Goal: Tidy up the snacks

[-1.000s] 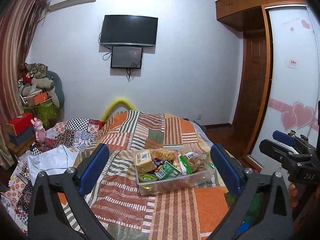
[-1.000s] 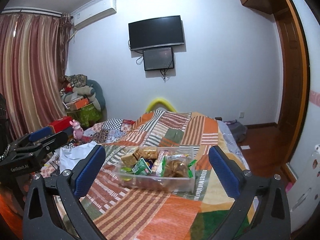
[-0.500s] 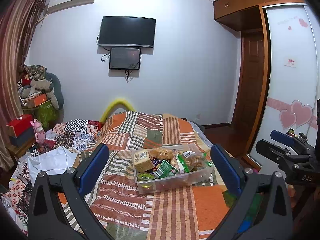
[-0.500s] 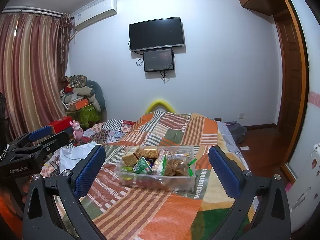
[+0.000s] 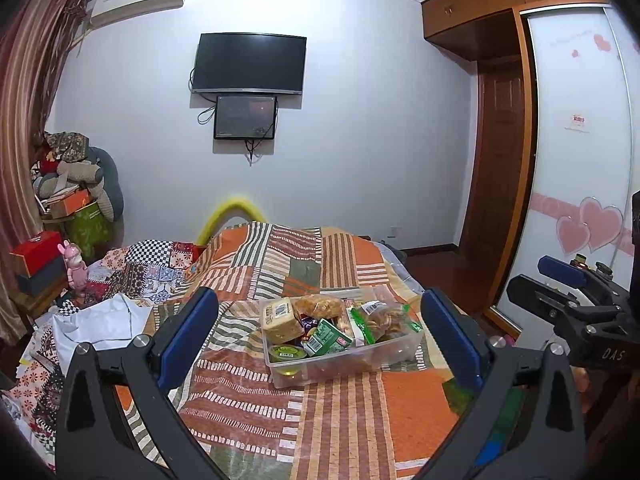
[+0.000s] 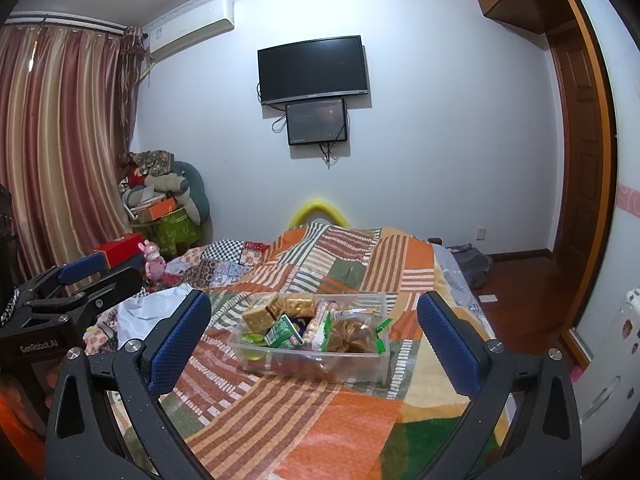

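Note:
A clear plastic bin (image 5: 360,364) full of snacks sits on the patchwork bedspread; it also shows in the right wrist view (image 6: 360,362). In it lie a tan wrapped block (image 5: 280,320), a green carton (image 5: 326,338), a green-lidded cup (image 5: 286,354) and a bag of brown biscuits (image 5: 386,320). My left gripper (image 5: 318,336) is open and empty, held short of the bin. My right gripper (image 6: 314,338) is open and empty, also short of the bin. Each gripper shows from the side in the other's view.
The bedspread (image 5: 340,420) covers the bed. White cloth (image 5: 100,322) and patterned fabric lie on its left. Boxes and a pink toy (image 5: 74,258) stand at the far left. A wardrobe (image 5: 580,160) and door are on the right. A TV (image 5: 250,64) hangs on the wall.
Both views have shifted slightly, with the bin sitting a little higher in frame. Both grippers stay open and empty; the bin has not moved.

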### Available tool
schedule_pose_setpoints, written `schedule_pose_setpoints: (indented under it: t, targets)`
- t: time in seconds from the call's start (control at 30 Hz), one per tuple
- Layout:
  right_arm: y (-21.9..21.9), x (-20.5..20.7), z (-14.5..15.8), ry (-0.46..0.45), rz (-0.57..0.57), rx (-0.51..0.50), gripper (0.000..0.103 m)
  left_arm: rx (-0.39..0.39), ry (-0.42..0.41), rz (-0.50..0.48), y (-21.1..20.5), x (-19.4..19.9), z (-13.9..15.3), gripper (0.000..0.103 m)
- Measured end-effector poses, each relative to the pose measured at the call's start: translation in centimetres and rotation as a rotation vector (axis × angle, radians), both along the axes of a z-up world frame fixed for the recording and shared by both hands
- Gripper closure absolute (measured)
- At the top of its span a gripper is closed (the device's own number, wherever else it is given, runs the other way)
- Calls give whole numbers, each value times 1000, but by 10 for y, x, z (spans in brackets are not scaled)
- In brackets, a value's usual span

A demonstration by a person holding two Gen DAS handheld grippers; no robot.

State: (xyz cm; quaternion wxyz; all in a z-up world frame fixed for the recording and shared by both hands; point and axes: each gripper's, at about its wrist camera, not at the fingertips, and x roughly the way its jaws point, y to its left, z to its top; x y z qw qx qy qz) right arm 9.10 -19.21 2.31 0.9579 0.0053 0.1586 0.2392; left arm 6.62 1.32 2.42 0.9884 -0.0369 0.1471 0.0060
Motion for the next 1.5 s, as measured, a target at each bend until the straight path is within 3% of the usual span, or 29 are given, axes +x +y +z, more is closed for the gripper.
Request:
schedule_pose_setpoints:
  t: [1.5]
  targets:
    - [2,3,0,-13,-5,-2,0,-20,3,-51,-2,2,-4,0]
